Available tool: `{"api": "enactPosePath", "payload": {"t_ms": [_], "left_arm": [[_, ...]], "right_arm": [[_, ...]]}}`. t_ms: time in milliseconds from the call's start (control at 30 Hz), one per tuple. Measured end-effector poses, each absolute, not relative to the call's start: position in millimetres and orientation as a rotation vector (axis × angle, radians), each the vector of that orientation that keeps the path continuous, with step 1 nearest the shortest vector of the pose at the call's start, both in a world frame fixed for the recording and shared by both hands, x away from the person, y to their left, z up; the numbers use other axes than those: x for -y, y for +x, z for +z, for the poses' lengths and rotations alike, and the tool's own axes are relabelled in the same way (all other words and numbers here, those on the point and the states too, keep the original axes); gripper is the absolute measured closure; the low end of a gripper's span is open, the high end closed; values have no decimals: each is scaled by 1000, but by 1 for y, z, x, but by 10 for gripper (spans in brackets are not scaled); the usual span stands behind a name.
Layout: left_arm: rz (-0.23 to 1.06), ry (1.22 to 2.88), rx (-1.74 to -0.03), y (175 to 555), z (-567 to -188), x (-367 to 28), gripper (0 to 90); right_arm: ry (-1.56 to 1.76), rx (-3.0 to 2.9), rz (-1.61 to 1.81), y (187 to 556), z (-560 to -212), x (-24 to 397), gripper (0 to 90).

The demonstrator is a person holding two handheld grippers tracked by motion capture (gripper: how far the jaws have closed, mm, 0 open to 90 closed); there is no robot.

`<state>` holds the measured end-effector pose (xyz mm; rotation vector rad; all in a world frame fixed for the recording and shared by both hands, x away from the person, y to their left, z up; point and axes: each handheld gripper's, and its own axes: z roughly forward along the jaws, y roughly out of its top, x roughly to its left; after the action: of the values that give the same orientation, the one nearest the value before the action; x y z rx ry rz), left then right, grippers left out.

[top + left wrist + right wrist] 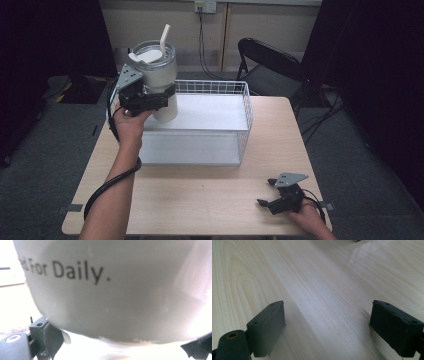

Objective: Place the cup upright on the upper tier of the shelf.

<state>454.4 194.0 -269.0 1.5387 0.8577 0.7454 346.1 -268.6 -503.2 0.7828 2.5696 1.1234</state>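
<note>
A white tumbler (160, 70) with a clear lid and a white straw (164, 34) stands upright at the back left corner of a white wire basket (247, 112). My left gripper (162, 100) is shut on its narrow lower part, one jaw on each side. The left gripper view has the tumbler (112, 302) very close, with black lettering on it, and a black finger (50, 336) against its left side. I cannot tell whether its base touches the basket floor. My right gripper (266, 192) lies open on the table near the front right edge, with bare wood between its jaws (327, 322).
The basket sits on the far half of a light wooden table (200, 200). A black folding chair (270, 65) stands behind the table at the right. The left gripper's cable trails along the forearm.
</note>
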Motion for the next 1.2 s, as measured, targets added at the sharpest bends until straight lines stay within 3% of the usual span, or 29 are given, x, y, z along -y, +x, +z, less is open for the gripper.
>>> {"api": "enactPosePath", "payload": {"t_ms": [267,767,1200], "left_arm": [[749,1556,-824,451,-267,-199,19],[722,1583,-824,434,-269,-214,27],[624,1623,-807,405,-291,-225,29]], "right_arm": [[783,-2570,1123,346,-503,269,123],[783,-2570,1123,346,-503,269,122],[783,-2572,1122,346,-503,269,123]]}}
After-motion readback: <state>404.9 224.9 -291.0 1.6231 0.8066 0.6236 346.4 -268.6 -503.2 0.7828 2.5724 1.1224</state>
